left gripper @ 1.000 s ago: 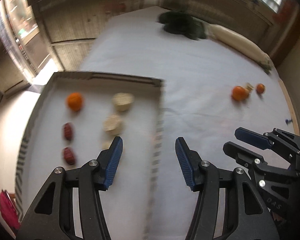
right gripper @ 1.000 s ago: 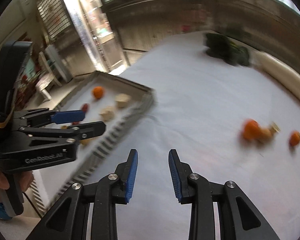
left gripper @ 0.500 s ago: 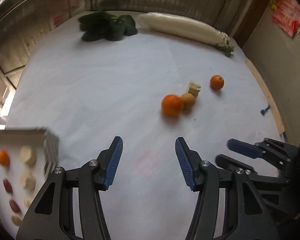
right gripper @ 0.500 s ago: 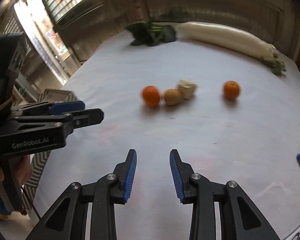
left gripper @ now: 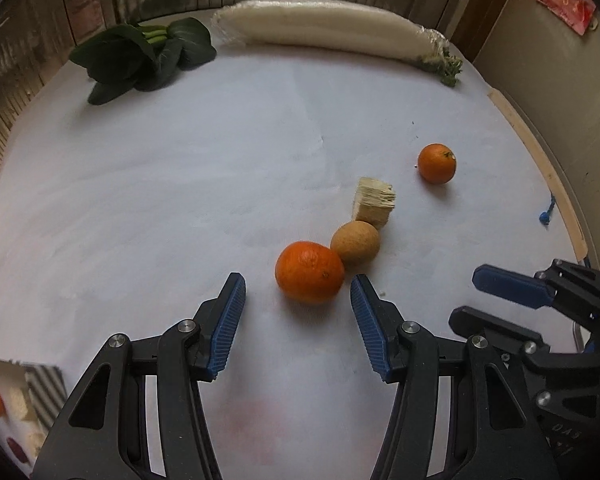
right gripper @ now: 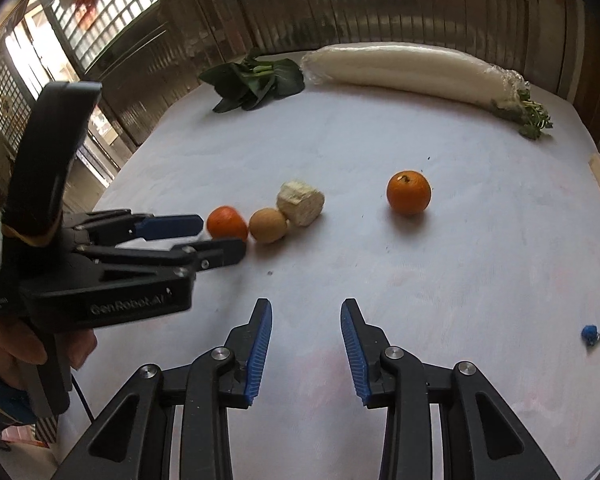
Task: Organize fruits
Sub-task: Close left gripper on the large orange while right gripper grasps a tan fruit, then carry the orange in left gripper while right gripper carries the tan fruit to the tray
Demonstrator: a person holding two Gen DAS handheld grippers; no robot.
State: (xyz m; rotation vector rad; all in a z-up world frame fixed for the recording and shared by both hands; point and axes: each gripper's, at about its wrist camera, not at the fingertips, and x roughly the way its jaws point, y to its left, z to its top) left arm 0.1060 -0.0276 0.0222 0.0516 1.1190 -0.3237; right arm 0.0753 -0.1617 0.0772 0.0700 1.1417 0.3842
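A large orange (left gripper: 310, 272) lies on the white table, touching a brown round fruit (left gripper: 355, 244) and close to a beige cut chunk (left gripper: 374, 202). A smaller orange (left gripper: 437, 163) sits apart to the right. My left gripper (left gripper: 296, 280) is open, its fingertips on either side of the large orange's near half, not pressing on it. In the right wrist view, the left gripper (right gripper: 220, 236) partly covers that orange (right gripper: 227, 222). My right gripper (right gripper: 306, 304) is open and empty over bare table, well short of the smaller orange (right gripper: 409, 193).
Leafy greens (left gripper: 144, 58) and a long white radish (left gripper: 328, 28) lie along the far edge. A striped tray (left gripper: 44, 392) holding sorted fruit peeks in at the lower left. A small blue item (right gripper: 590, 334) lies near the right edge. A person's hand (right gripper: 16, 344) holds the left gripper.
Both views have swung from the tray to the loose fruits on the right. The left gripper has closed in on the large orange. The right jaws stand slightly wider.
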